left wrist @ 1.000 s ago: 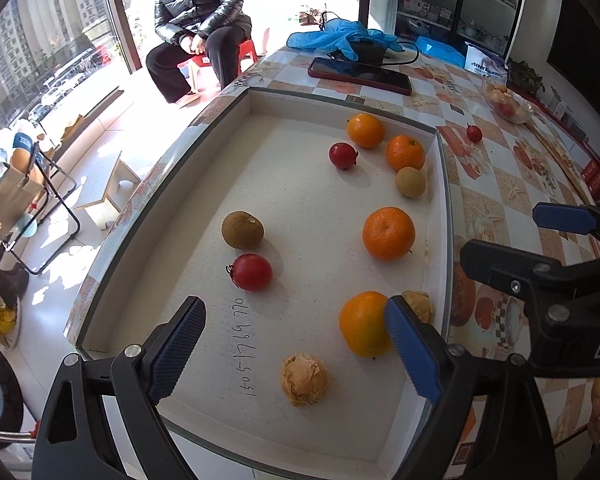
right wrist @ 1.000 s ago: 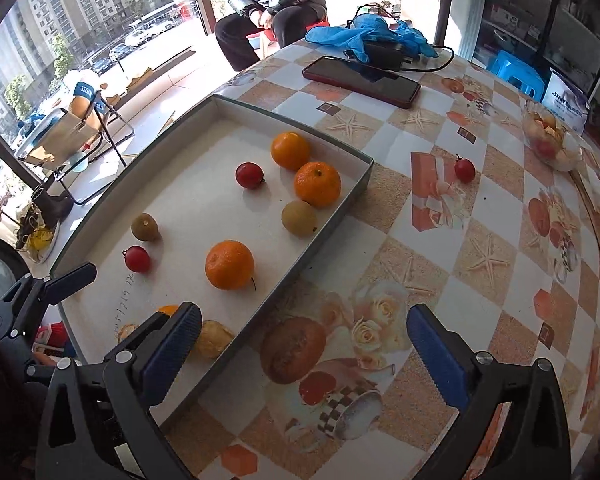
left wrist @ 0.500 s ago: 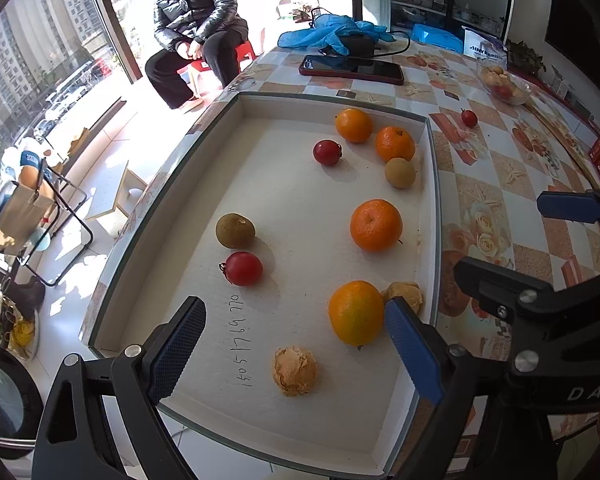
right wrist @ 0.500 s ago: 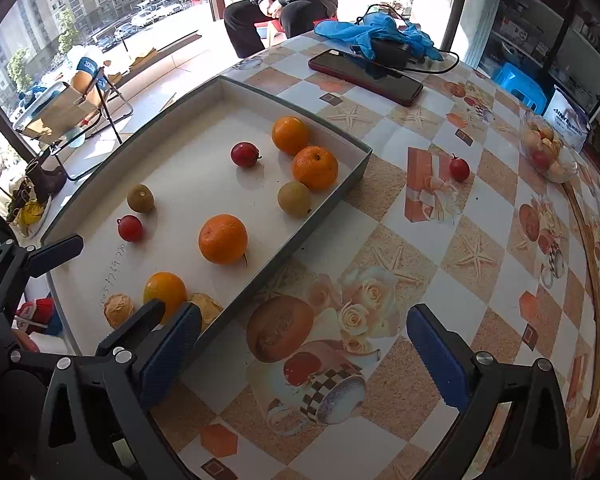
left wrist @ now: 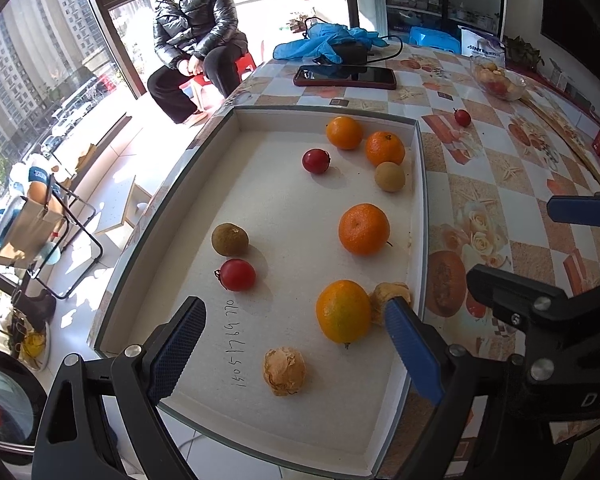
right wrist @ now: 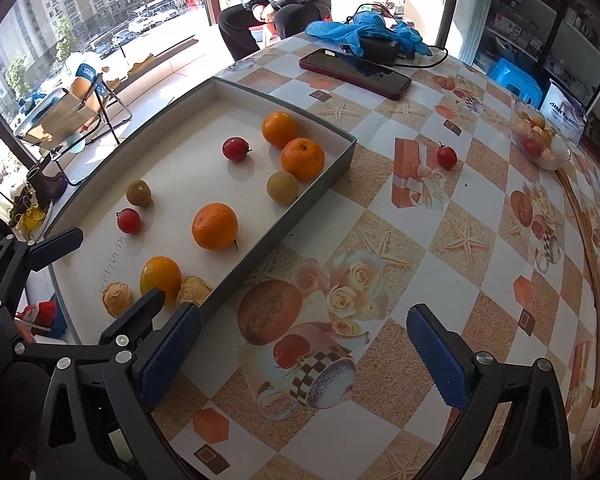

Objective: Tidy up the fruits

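A shallow white tray (left wrist: 418,184) (right wrist: 320,196) on the patterned table holds several oranges, such as one at mid-right (left wrist: 364,229) (right wrist: 215,225), two red tomatoes (left wrist: 237,274) (left wrist: 316,161), brown longans (left wrist: 229,239) and two crumpled husks (left wrist: 285,370). One red tomato (left wrist: 462,117) (right wrist: 446,156) lies on the table outside the tray. My left gripper (left wrist: 296,344) is open and empty above the tray's near end. My right gripper (right wrist: 300,356) is open and empty over the table, right of the tray.
A phone in a red case (right wrist: 355,73), blue gloves (right wrist: 364,28) and a black charger lie at the table's far end. A glass bowl of fruit (right wrist: 540,140) stands far right. A person in black (left wrist: 196,40) sits beyond the table.
Both grippers have drawn back and up, so the tray and table look farther away. No fruit has moved. Both grippers stay open.
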Demonstrator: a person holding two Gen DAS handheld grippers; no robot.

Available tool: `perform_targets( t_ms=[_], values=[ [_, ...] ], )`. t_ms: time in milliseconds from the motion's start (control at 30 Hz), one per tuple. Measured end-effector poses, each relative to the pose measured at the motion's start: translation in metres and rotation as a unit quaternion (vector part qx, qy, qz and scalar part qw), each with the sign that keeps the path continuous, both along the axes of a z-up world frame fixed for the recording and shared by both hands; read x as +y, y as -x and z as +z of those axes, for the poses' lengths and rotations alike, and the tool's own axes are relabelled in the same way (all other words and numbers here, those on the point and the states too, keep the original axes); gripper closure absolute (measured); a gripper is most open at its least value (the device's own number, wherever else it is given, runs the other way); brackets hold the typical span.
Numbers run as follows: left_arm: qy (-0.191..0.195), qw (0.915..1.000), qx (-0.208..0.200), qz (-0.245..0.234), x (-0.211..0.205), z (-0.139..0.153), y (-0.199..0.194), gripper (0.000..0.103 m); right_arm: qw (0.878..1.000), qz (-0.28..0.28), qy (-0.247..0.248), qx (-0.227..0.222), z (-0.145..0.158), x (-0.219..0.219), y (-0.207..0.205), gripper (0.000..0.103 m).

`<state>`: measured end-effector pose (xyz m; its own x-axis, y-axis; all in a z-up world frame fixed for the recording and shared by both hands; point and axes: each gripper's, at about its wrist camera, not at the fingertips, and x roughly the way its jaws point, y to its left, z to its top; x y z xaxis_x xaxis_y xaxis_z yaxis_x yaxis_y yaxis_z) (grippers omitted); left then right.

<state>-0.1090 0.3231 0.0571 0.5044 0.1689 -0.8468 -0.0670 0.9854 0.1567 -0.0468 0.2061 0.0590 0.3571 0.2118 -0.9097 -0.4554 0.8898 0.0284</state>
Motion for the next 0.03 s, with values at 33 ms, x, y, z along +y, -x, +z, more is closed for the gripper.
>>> perform_targets(
  t_ms=[33],
  values=[
    [0.001,1.0,0.001,-0.006,-0.0027,0.0014,0.0003,0.01,1.0,-0.003,-0.003,-0.001,0.0004,-0.0039,0.0007,0.0]
  ],
)
